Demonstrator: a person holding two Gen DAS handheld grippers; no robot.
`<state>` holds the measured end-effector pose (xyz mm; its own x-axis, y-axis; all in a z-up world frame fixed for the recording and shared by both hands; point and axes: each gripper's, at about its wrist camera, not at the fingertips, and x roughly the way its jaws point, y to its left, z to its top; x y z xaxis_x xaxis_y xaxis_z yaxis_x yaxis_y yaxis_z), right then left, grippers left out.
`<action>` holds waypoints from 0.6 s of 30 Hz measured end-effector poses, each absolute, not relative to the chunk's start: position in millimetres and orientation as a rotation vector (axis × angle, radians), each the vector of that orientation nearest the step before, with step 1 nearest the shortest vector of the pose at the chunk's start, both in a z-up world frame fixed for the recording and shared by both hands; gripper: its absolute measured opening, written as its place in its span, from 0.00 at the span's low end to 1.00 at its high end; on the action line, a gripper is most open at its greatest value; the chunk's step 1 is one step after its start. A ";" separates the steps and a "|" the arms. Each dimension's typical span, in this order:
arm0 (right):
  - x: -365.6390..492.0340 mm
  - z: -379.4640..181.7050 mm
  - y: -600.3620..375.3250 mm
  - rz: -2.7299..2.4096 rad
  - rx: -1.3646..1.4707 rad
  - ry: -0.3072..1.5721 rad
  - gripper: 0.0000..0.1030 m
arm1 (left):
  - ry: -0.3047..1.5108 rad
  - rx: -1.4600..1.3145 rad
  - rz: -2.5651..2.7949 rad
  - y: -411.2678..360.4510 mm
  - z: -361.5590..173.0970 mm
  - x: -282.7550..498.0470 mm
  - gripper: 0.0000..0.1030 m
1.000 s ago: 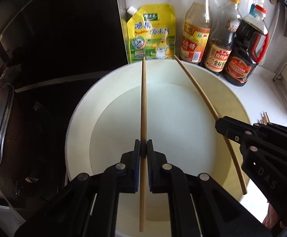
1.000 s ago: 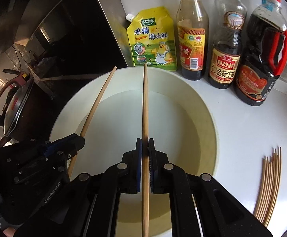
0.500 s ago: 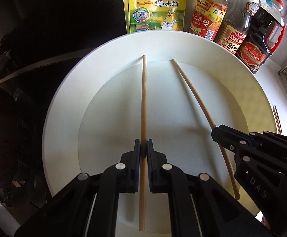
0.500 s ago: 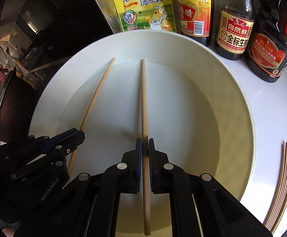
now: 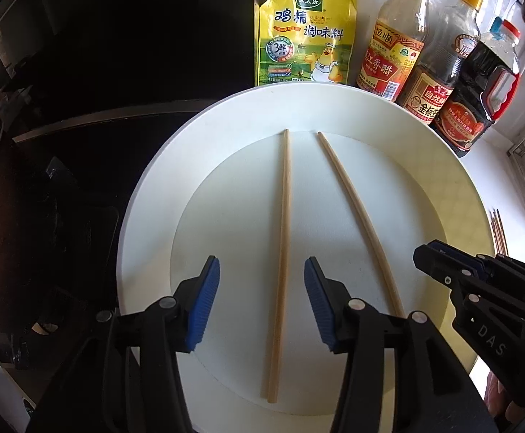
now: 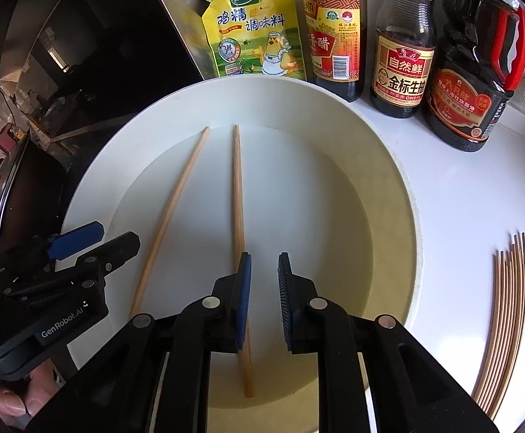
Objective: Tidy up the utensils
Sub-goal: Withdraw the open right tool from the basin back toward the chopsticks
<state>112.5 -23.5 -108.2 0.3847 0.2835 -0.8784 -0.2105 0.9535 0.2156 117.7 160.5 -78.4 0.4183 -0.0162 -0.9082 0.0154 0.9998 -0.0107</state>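
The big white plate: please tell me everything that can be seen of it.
The white plate is large and round, with a broad sloping rim around a flat middle; it looks like glazed ceramic or plastic, clean and dry, with sunlight tinting its right side yellowish. It sits level on the white counter, in front of a yellow seasoning pouch and three sauce bottles. Two wooden chopsticks lie on its flat middle, side by side, not touching each other. Both grippers hover over its near edge.

Both wrist cams look steeply down, close, sharing white plate [image 5: 147,187].
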 end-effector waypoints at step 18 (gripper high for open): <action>64.3 -63.3 -71.6 0.252 0.145 1.001 0.27 | 1.078 0.012 -0.083 127.8 -44.0 85.2 0.54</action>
<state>64.3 -71.6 -63.3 0.5134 0.2749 -0.8130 -0.1427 0.9615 0.2350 85.2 127.8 -44.0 0.4703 -0.0619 -0.8804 0.0737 0.9968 -0.0307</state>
